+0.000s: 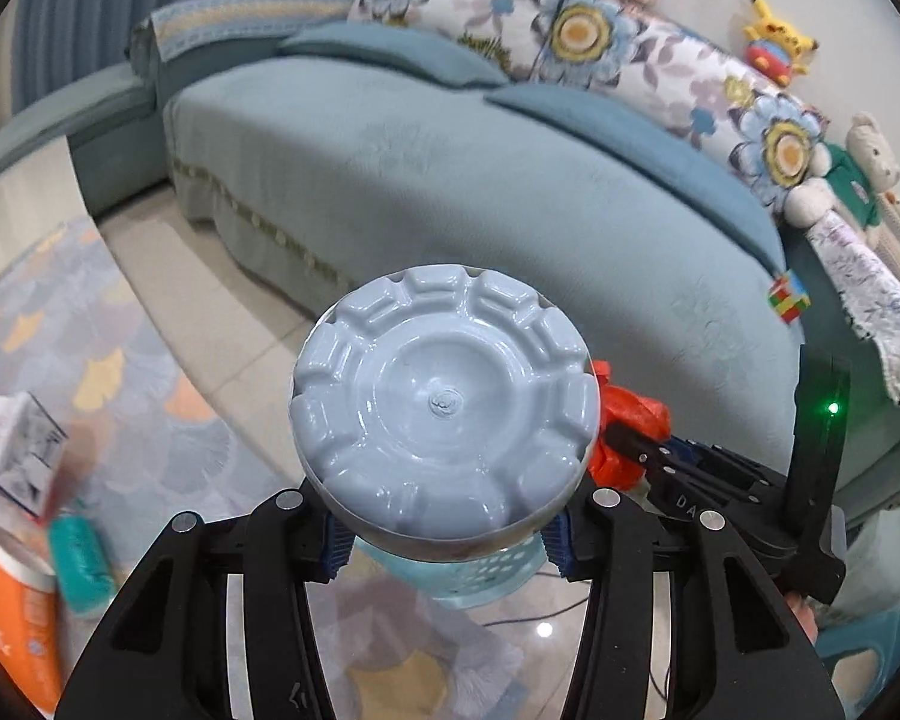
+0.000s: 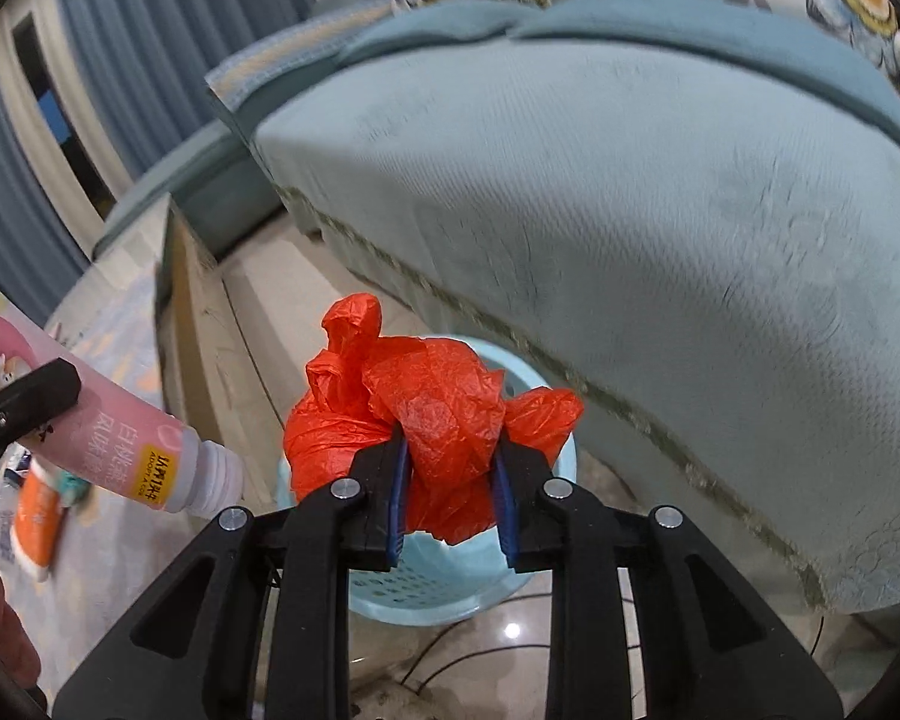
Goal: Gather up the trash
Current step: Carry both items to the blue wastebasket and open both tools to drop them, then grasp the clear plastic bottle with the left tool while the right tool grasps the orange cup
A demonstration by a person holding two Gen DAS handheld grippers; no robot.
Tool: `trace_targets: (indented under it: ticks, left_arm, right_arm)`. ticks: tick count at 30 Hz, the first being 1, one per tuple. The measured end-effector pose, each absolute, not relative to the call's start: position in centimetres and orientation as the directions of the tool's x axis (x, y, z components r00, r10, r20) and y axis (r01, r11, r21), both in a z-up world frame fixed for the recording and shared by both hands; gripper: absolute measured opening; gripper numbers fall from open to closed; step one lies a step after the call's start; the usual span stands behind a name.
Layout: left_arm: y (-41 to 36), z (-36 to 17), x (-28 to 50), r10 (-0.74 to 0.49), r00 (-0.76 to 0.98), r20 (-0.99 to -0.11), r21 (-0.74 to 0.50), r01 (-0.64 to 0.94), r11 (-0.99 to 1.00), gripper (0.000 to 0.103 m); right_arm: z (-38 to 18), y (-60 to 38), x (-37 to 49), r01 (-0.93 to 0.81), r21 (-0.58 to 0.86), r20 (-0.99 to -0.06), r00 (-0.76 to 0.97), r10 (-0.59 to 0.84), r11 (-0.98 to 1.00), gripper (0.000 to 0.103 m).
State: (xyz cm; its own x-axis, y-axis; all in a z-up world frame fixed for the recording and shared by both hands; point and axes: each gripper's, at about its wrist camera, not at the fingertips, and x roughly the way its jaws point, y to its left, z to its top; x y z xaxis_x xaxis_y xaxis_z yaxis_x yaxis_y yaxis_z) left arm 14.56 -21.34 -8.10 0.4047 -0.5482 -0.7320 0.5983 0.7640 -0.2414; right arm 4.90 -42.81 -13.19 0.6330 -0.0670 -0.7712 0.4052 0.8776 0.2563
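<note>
- Right gripper (image 2: 450,498) pinches a crumpled red plastic bag (image 2: 438,414), held just above the pale blue perforated bin (image 2: 426,588).
- Left gripper (image 1: 447,534) clamps a pink drink bottle (image 1: 444,402), also over the bin.
- Neither dropped yet.
- Farther left: orange carton (image 1: 6,594), teal bottle (image 1: 81,558) remain uncollected.

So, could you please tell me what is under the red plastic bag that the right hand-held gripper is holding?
A light blue perforated basket sits on the floor under the red plastic bag, which the right hand-held gripper holds. The bag covers most of its opening, so its contents cannot be seen.
</note>
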Motion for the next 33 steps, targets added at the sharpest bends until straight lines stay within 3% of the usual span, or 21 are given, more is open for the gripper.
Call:
trace_targets:
  ticks: [5,10,16,22,26,29,33]
  left_arm:
    - [-21.8,-9.7,15.5,-0.524,0.383,-0.761,-0.239,0.584,0.775,0.051]
    - [-21.8,-10.1,15.8,-0.521,0.382,-0.763,-0.243,0.578,0.779,0.054]
    - [-21.0,-9.5,15.5,-0.545,0.388,-0.743,-0.258,0.585,0.769,0.054]
    - [-19.1,-7.6,14.7,-0.607,0.415,-0.678,-0.305,0.593,0.745,0.055]
    - [-16.9,-5.0,13.5,-0.628,0.470,-0.620,-0.303,0.595,0.745,0.063]
    - [-14.1,-2.5,12.4,-0.629,0.532,-0.567,-0.292,0.584,0.757,0.064]
    - [-8.5,0.2,11.0,-0.600,0.627,-0.498,-0.292,0.530,0.796,0.071]
  right_arm:
    - [-15.4,-42.5,5.8,0.415,0.250,-0.806,0.590,-0.050,0.875,0.025]
    - [-16.5,-42.3,6.0,0.423,0.250,-0.819,0.572,-0.042,0.871,0.041]
    - [-15.8,-42.1,5.9,0.414,0.252,-0.806,0.590,-0.047,0.875,0.041]
    - [-13.6,-41.1,5.2,0.363,0.281,-0.758,0.652,-0.027,0.888,0.041]
    - [-10.6,-38.4,4.8,0.283,0.269,-0.697,0.717,-0.017,0.921,0.041]
    - [-8.0,-35.8,4.8,0.212,0.260,-0.654,0.756,0.010,0.942,0.049]
    - [-5.0,-31.1,5.0,0.100,0.252,-0.607,0.791,0.077,0.962,0.051]
